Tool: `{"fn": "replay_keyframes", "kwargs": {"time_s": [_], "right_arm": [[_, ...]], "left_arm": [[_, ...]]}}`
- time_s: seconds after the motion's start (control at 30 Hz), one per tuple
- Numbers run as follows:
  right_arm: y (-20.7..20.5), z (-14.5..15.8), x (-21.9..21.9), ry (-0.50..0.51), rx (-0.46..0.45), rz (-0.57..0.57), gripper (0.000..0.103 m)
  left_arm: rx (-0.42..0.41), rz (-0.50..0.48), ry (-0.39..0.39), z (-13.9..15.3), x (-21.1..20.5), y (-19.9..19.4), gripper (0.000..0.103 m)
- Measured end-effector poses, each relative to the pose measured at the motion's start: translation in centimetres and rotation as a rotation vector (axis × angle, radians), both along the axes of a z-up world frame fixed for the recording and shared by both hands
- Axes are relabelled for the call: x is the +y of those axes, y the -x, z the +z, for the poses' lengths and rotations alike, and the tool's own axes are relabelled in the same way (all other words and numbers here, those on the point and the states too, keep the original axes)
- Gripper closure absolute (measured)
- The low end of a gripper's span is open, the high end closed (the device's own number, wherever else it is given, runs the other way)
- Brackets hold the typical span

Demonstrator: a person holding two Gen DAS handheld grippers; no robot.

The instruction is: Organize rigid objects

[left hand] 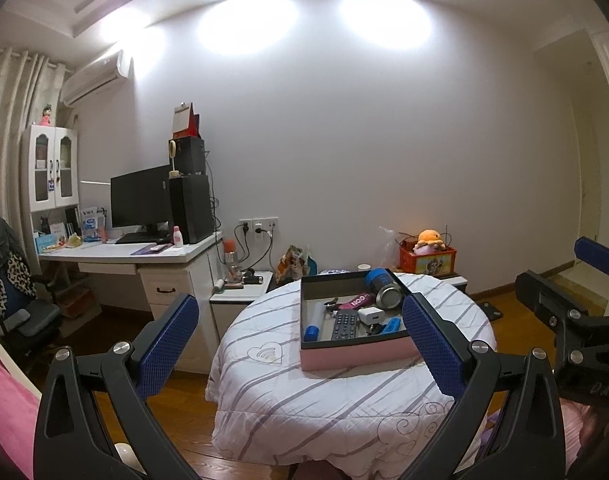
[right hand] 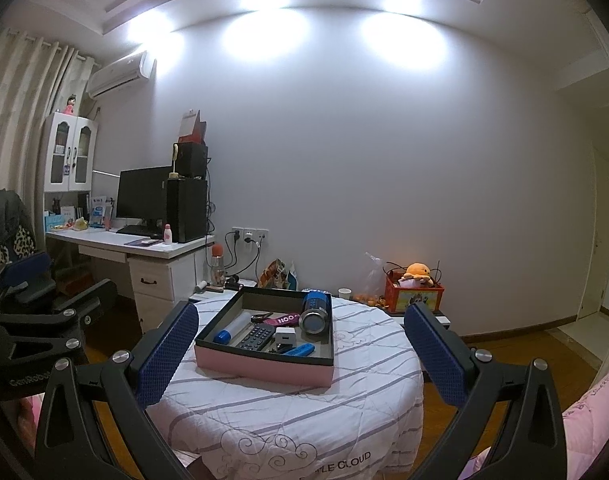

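Observation:
A pink open box (left hand: pixel 354 355) (right hand: pixel 264 366) sits on a round table covered by a striped white quilt (left hand: pixel 332 404) (right hand: pixel 288 408). Inside lie a black remote (left hand: pixel 344 325) (right hand: pixel 256 337), a white tube with a blue cap (left hand: pixel 315 322) (right hand: pixel 230 331), a blue-and-steel can (left hand: pixel 384 288) (right hand: pixel 315 312), a white charger (left hand: pixel 371 315) (right hand: pixel 285 336), a magenta strap (left hand: pixel 360 301) (right hand: pixel 285 320) and a small blue item (left hand: pixel 392 326) (right hand: pixel 300 350). My left gripper (left hand: pixel 300 344) and right gripper (right hand: pixel 300 360) hang open, back from the table and holding nothing. The right gripper (left hand: pixel 576 304) also shows in the left wrist view.
A white desk (left hand: pixel 144 258) with a monitor and black speakers stands at left, beside an office chair (left hand: pixel 20 312). A low white stand (left hand: pixel 240 292) sits behind the table. A red box with an orange plush (left hand: pixel 428 254) (right hand: pixel 414 286) is at the far right. Pink bedding (right hand: pixel 592 428) borders the near side.

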State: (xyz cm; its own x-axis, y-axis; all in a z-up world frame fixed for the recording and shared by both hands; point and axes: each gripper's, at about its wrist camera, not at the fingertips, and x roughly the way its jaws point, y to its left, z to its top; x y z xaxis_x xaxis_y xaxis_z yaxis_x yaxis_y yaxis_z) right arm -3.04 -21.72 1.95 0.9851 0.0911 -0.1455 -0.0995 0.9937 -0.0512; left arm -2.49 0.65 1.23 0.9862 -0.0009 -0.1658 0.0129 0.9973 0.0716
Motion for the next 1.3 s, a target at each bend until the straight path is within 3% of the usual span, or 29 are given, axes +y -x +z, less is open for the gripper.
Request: {"fn": "replay_keyframes", "kwargs": {"time_s": [1.3], "right_arm": [[-0.42, -0.67, 0.40, 0.029, 0.026, 0.005, 0.000]], "left_arm": [[0.024, 0.004, -0.003, -0.75, -0.04, -0.17, 0.000]]}}
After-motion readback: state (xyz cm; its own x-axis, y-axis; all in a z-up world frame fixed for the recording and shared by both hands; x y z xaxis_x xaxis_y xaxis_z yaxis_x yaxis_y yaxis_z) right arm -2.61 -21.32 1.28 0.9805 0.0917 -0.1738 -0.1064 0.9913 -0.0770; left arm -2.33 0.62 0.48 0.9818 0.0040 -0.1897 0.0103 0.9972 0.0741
